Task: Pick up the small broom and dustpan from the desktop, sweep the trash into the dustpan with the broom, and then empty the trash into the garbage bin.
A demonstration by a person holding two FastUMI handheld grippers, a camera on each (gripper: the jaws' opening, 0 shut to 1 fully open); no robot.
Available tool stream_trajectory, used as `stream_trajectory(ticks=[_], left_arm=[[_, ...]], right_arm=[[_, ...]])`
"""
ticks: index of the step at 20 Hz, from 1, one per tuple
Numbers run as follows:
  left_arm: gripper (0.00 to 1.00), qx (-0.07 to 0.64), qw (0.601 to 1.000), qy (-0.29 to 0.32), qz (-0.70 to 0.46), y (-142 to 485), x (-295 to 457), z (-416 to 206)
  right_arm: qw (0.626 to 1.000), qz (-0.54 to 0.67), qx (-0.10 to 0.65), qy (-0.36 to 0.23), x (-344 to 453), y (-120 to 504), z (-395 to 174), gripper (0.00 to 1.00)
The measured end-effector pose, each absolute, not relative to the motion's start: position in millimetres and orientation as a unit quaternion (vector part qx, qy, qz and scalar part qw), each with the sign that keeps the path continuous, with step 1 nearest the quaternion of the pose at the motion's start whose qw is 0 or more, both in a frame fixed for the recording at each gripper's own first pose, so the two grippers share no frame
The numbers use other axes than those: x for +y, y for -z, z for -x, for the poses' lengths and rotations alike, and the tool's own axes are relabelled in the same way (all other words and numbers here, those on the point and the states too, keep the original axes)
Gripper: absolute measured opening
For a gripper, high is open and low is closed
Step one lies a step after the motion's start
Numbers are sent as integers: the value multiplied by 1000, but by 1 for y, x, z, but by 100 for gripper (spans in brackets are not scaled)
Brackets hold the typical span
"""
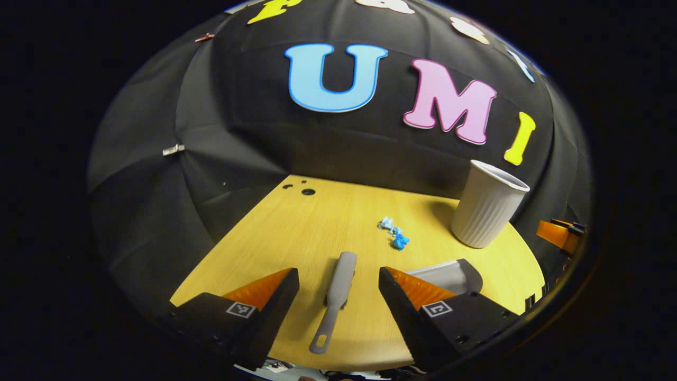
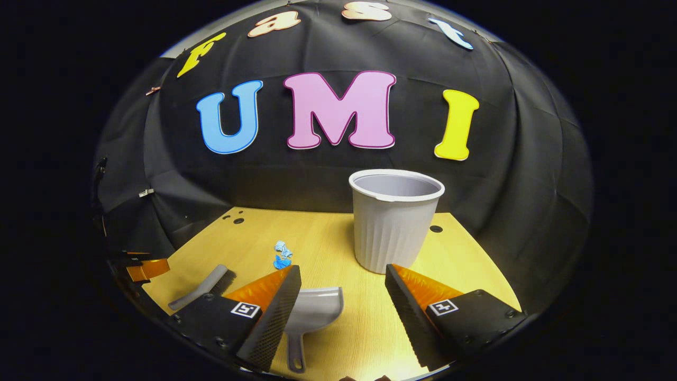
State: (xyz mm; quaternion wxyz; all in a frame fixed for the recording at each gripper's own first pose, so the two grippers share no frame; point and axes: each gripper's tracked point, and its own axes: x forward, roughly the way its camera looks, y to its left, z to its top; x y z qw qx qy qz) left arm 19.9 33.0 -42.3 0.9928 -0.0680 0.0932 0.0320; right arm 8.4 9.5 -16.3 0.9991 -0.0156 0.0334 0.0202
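The small broom [image 1: 337, 296] lies flat on the wooden surface [image 1: 296, 233] directly ahead of the left gripper [image 1: 338, 288], framed by that gripper's two spread fingers, which hold nothing. Its long axis runs nearly along the gripper's line of sight, leaning slightly: the handle end with its hanging loop points back toward the gripper, and the head reaches away toward the trash. So the left gripper is clearly the nearer one for the broom, and a pinch across the slim handle looks like the natural approach. In the right gripper view the dustpan [image 2: 312, 312] sits low between the fingers of the right gripper [image 2: 341, 288], nearer its left finger, scoop forward and handle trailing back toward the camera; this gripper too is wide apart and empty. The broom shows there as well, off to the left near the surface's edge. The blue trash [image 1: 395, 233], a few crumpled scraps, rests beyond both tools, near the middle of the surface, and the white ribbed garbage bin [image 2: 394, 222] stands upright on the right side. Neither tool looks lifted yet.
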Motion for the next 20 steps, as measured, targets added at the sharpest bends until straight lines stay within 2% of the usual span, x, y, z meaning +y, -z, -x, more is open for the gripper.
stream_trajectory(ticks=[7, 20], left_arm=[[96, 237, 968, -3, 83, 110, 40, -30], [96, 374, 926, 28, -46, 180, 33, -69]], right_arm=[[997, 24, 66, -33, 12, 35, -11, 99], [987, -42, 151, -30, -4, 92, -1, 99]])
